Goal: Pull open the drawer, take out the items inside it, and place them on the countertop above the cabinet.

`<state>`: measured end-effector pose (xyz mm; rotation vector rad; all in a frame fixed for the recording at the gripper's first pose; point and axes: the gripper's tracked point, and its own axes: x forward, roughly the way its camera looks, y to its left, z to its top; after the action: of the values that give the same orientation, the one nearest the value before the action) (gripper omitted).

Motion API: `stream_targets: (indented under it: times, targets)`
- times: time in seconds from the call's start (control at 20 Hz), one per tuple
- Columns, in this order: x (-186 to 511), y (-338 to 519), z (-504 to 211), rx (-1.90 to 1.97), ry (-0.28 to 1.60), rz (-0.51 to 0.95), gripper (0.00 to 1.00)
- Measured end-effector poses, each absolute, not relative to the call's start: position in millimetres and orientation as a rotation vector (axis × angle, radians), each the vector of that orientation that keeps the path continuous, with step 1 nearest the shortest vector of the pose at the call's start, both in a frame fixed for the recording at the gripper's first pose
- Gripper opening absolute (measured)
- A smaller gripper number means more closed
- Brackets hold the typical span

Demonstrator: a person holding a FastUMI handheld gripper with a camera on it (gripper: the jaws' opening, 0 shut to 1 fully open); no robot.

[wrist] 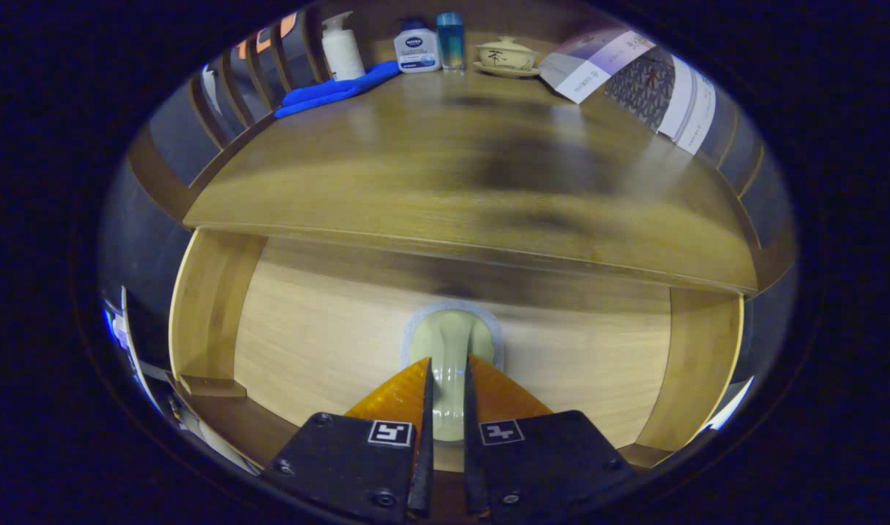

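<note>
The gripper (445,379) is clamping both fingers on the drawer's handle (448,343), with the drawer front (328,328) sitting just below the countertop (415,168).

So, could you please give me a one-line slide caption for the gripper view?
Gripper shut on the drawer handle, below a countertop holding bottles and a lidded cup.

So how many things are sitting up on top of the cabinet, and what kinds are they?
Bottles: 3 (white pump bottle, white-and-blue bottle, blue bottle)
Blue cloth: 1
Lidded cup on a saucer: 1
Paper leaflets: 1 spread
Total: 6
The tongs are closed on the drawer handle below.
</note>
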<state>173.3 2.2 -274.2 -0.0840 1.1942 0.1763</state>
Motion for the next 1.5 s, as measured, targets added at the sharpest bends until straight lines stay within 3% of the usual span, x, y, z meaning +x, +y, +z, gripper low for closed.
stream_targets:
  times: [0.75, 1.5]
  targets:
    - [168.8, -15.2, -162.4, -0.073, 1.086, 0.216, 0.2]
    - [293.8, 0.7, -141.0, -0.023, 1.106, 0.147, 0.2]
